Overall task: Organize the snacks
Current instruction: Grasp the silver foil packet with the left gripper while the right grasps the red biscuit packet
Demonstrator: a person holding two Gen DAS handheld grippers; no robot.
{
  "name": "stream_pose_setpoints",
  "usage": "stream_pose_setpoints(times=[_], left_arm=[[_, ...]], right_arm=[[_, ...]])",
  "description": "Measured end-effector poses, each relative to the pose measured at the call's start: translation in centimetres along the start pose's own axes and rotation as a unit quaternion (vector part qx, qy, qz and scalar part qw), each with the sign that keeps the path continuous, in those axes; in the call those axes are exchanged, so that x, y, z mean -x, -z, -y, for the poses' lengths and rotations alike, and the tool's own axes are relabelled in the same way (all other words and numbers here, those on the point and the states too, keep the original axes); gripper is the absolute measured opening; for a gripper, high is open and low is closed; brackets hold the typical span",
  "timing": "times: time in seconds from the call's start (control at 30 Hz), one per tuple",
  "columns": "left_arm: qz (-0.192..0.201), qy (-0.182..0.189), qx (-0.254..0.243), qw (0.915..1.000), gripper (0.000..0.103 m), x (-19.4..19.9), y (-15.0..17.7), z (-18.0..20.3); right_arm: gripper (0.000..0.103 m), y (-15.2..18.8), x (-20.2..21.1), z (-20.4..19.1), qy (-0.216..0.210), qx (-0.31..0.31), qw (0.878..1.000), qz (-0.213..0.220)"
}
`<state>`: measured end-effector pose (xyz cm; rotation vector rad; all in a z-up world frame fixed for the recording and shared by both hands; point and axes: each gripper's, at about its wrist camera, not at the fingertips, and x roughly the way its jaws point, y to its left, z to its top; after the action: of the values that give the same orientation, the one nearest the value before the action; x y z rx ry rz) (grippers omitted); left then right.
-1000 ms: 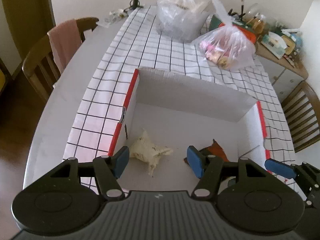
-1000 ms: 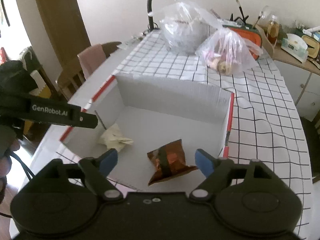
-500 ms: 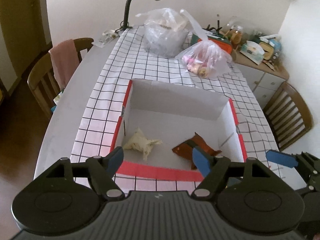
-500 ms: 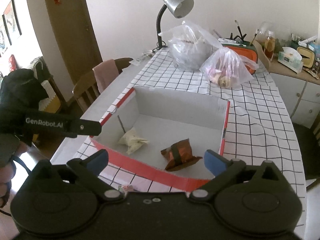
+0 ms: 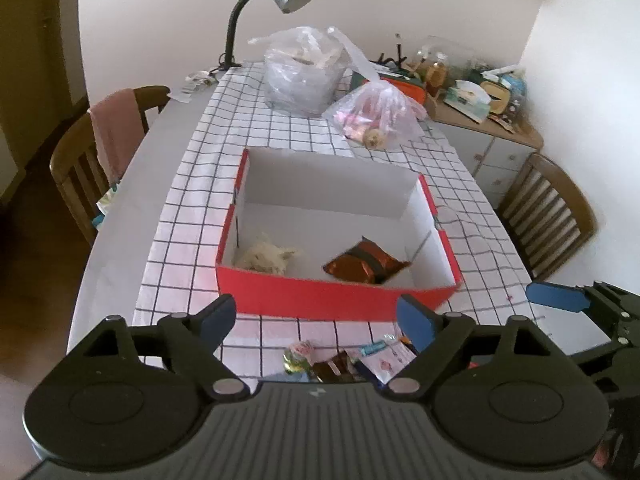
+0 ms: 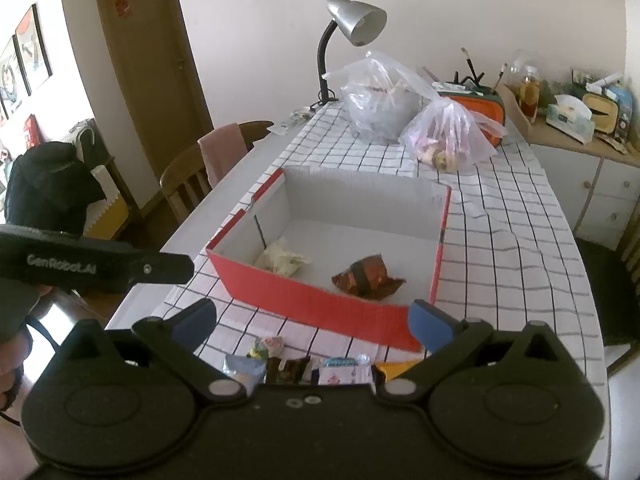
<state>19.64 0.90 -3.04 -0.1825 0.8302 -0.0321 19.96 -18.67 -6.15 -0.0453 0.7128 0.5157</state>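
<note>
Brown snack (image 5: 366,266): flat in red box (image 5: 332,298), long axis left-right (slightly tilted)
Left tool (image 5: 316,318): opening, empty
Right tool (image 6: 312,320): released, empty

a matt red cardboard box (image 5: 332,298) with white inside sits on a checked cloth (image 5: 200,184), holding a glossy brown foil packet (image 5: 362,266) and a crumpled pale wrapper (image 5: 266,258).

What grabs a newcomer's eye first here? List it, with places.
The red box with white inner walls sits mid-table on the checked tablecloth, holding a cream wrapper at left and a brown snack packet at right. Behind it stand two clear plastic bags and a silver desk lamp.
</note>
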Motion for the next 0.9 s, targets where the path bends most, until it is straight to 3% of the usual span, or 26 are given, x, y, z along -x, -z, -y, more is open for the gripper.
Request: stream_pose_setpoints(times=[0.23,0.63,0.77,0.9], left_arm=[[-0.005,0.002,-0.014,0.9999,0.089,0.2,3.0,0.2],[-0.056,0.01,-0.101,0.9933,0.089,-2.2,7.9,0.9],[-0.074,0.004,-0.097,0.9926,0.089,-3.1,9.2,0.8],[-0.077,-0.009,-0.11,0.9909,0.089,-3.9,9.8,0.9]], right_arm=[[0.103,3.9,0.1,1.1,0.023,-0.003,1.0,-0.014],[0.102,9.4,-2.7,4.5,0.064,0.0,0.996,-0.069],[0.102,9.9,-3.4,5.9,0.069,-0.037,0.993,-0.083],[0.102,9.4,-4.6,7.9,0.097,-0.116,0.984,-0.094]])
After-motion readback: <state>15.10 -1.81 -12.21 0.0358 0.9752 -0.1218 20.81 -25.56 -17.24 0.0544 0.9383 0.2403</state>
